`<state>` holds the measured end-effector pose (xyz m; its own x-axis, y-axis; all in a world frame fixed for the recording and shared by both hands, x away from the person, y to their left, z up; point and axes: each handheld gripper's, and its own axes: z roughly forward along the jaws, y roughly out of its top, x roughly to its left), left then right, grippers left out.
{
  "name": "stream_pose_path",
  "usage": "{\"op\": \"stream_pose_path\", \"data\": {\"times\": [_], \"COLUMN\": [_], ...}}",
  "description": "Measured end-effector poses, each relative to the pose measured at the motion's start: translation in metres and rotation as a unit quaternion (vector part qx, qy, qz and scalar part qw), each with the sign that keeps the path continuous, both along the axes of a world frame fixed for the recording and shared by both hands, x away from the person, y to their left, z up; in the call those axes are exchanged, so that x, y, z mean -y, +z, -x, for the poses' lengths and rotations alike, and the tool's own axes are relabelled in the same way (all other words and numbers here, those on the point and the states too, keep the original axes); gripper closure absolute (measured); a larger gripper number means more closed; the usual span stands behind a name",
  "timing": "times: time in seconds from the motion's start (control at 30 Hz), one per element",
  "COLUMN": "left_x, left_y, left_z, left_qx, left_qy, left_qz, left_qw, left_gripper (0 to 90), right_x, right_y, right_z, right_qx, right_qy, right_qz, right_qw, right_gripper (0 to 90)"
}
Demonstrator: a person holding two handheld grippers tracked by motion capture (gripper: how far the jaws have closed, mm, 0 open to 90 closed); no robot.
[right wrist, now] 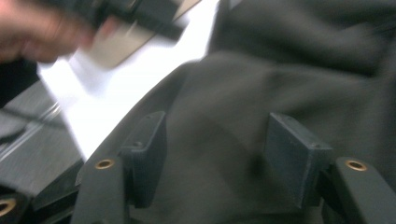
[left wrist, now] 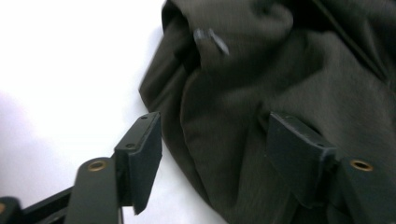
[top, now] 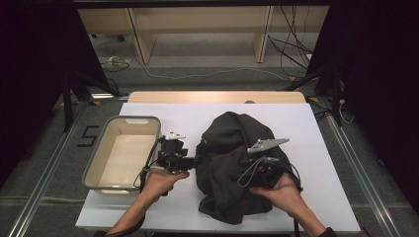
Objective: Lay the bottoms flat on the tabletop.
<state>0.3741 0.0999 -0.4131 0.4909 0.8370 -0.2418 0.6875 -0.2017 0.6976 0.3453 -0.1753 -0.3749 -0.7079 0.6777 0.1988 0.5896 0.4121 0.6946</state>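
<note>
Dark olive cloth garment, soft, limp, light; heaped on desk between left gripper and right gripper, both wide open, holding nothing. Pinch a fold.

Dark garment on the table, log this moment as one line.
garment: crumpled heap on white table | left tongs: open at its edge | right tongs: open over it | bin: left of garment

Dark olive-black garment on a white tabletop, beige bin, black claws.
</note>
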Motion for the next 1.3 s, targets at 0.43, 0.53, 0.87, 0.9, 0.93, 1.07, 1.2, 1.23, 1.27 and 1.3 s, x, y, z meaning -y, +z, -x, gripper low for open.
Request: {"op": "stream_pose_path", "data": {"times": [0.43,0.53,0.87,0.9,0.93,1.07,1.2,1.23,1.27,1.3], "left_x": [0.002,0.003,0.005,0.005,0.004,0.003,0.001,0.001,0.000,0.000], "left_y": [-0.014,-0.018,-0.024,-0.024,-0.024,-0.023,-0.021,-0.020,-0.019,-0.018], "left_z": [0.022,0.024,0.023,0.023,0.023,0.023,0.022,0.022,0.022,0.022], "left_qx": [-0.019,-0.023,-0.028,-0.029,-0.029,-0.026,-0.022,-0.021,-0.020,-0.017], "left_qy": [-0.011,-0.014,-0.014,-0.015,-0.015,-0.014,-0.011,-0.009,-0.010,-0.008], "left_qz": [-0.012,-0.016,-0.018,-0.020,-0.019,-0.015,-0.013,-0.011,-0.011,-0.010], "left_qw": [0.9997,0.9995,0.9993,0.9993,0.9993,0.9995,0.9996,0.9997,0.9997,0.9998], "left_gripper": [26.5,25.9,24.2,24.1,24.0,24.1,24.0,24.0,24.0,23.9], "right_x": [0.040,0.040,0.039,0.039,0.041,0.055,0.085,0.095,0.105,0.115], "right_y": [0.005,-0.002,-0.026,-0.028,-0.029,-0.025,-0.021,-0.021,-0.022,-0.023], "right_z": [-0.066,-0.078,-0.110,-0.110,-0.109,-0.102,-0.089,-0.086,-0.084,-0.081], "right_qx": [0.025,0.020,-0.011,-0.011,-0.011,0.002,0.012,0.011,0.009,0.006], "right_qy": [-0.115,-0.124,-0.144,-0.147,-0.145,-0.150,-0.179,-0.188,-0.197,-0.205], "right_qz": [0.035,0.053,0.085,0.094,0.098,0.114,0.127,0.126,0.126,0.124], "right_qw": [0.9924,0.9907,0.9859,0.9846,0.9845,0.9821,0.9756,0.9740,0.9722,0.9709], "right_gripper": [32.0,29.8,54.8,68.2,76.8,85.9,86.2,86.2,86.3,86.3]}}
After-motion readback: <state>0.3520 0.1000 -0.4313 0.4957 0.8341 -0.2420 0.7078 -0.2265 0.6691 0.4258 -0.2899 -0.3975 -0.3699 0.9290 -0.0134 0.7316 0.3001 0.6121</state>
